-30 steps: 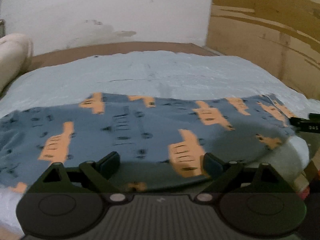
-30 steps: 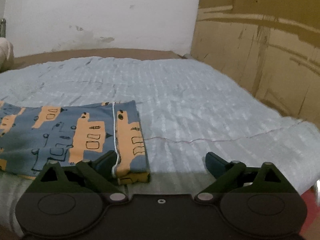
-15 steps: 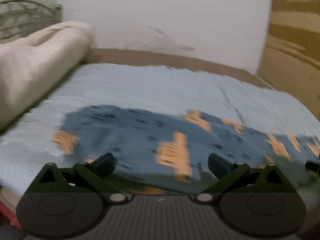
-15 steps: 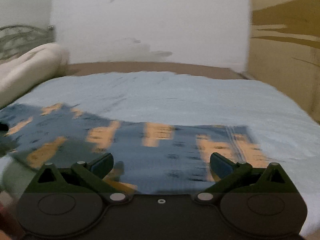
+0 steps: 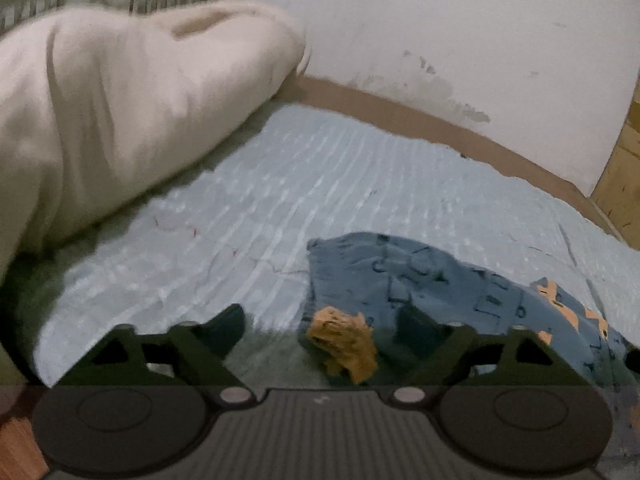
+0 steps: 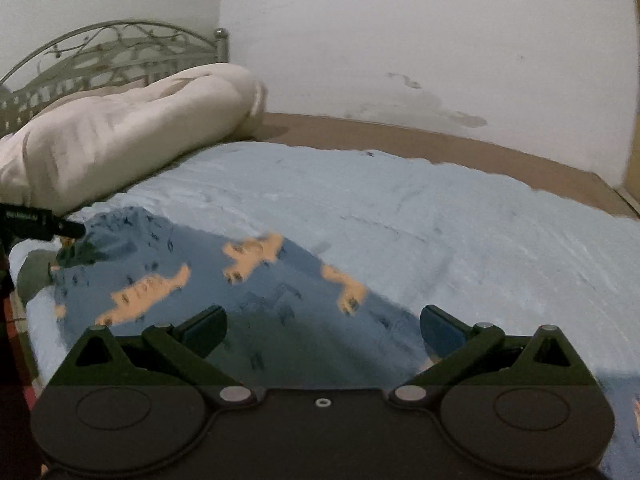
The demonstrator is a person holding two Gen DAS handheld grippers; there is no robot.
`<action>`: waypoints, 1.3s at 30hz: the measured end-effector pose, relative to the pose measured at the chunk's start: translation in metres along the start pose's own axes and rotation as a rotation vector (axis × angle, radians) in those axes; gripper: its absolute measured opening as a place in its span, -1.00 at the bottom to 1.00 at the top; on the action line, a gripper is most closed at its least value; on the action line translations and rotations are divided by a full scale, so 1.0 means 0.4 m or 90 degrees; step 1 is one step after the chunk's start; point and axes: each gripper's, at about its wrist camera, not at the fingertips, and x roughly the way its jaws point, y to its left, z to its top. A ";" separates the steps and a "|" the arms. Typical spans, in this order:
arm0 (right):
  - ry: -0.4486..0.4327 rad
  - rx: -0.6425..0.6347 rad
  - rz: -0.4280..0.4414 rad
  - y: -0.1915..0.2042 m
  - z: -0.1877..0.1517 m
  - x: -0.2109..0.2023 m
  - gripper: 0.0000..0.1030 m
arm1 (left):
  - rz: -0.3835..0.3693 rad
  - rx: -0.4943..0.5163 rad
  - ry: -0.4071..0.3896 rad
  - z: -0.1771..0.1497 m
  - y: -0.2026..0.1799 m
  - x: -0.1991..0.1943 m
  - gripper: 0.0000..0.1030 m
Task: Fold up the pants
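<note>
The blue pants with orange prints [image 5: 424,280] lie on the light blue bedspread [image 5: 320,184]. In the left wrist view their left end is bunched up, with an orange patch between the fingers. My left gripper [image 5: 324,326] is open around that end and grips nothing. In the right wrist view the pants [image 6: 224,276] spread flat ahead of my right gripper [image 6: 322,330], which is open and hovers over their near edge. The left gripper's fingertip [image 6: 68,229] shows at the far left by the pants' end.
A cream rolled duvet [image 5: 120,104] lies at the bed's left, also in the right wrist view [image 6: 120,136], before a metal headboard [image 6: 100,52]. A white wall [image 6: 400,40] stands behind. A wooden panel [image 5: 624,176] is at the right.
Both grippers have swung left along the pants. The left one has reached the pants' left end, which now looks bunched. The right one moved from the folded right end to the middle.
</note>
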 end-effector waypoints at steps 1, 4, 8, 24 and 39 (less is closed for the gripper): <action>0.004 -0.005 -0.001 0.009 0.018 0.022 0.99 | -0.008 -0.014 0.010 0.002 0.012 0.011 0.46; 0.020 0.003 -0.011 0.020 0.068 0.110 0.99 | -0.039 -0.058 0.037 0.001 0.036 0.037 -0.01; 0.037 0.000 -0.024 0.033 0.106 0.214 0.99 | -0.036 -0.054 0.031 -0.006 0.023 0.038 -0.61; 0.086 -0.015 -0.090 0.022 0.117 0.371 0.98 | 0.022 0.004 0.006 -0.009 -0.005 -0.024 -0.58; 0.102 -0.095 0.006 0.113 0.016 0.155 0.98 | 0.031 0.074 -0.041 -0.039 -0.133 -0.097 0.66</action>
